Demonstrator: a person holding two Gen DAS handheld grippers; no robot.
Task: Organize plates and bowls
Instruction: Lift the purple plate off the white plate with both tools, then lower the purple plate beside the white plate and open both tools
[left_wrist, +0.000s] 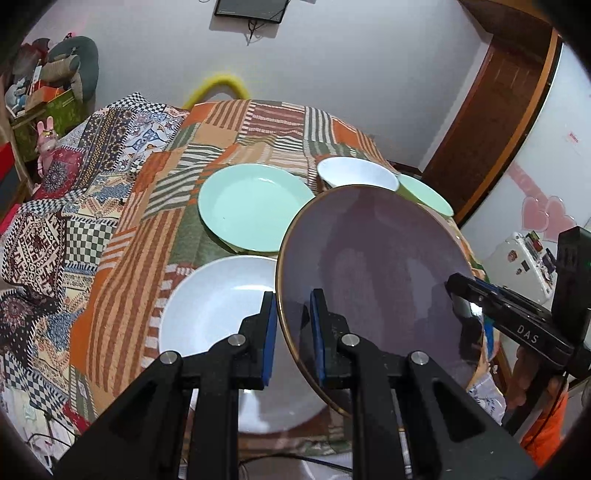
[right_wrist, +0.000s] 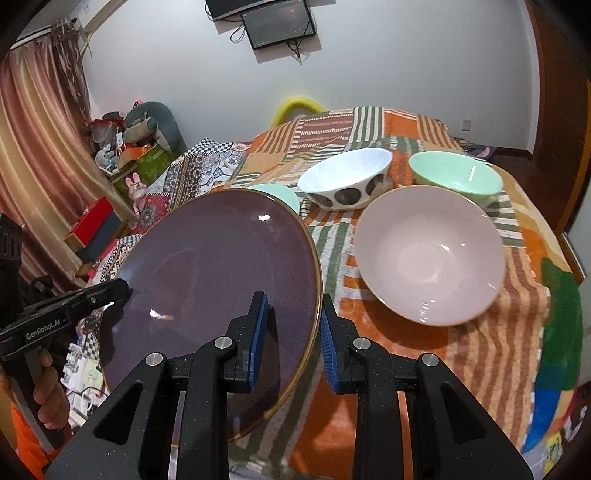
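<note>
Both tongs (left_wrist: 293, 325) (right_wrist: 291, 332) on purple plate (left_wrist: 373, 266) (opposite rims)

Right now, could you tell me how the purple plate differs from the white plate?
The purple plate is dark with a gold rim; the white plate is plain. The purple plate is tilted, clamped at opposite edges by the left gripper and right gripper; the white plate lies flat on the striped cloth. Both are round and empty.

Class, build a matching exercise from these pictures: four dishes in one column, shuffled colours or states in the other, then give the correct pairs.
Column A
1. held plate
2. dotted bowl
3. nearest bowl
4. flat plate beside the white plate

Column B
a. pink
b. mint green
c. purple, gripped on both edges
d. white inside

Pairs: 1-c, 2-d, 3-a, 4-b
</note>
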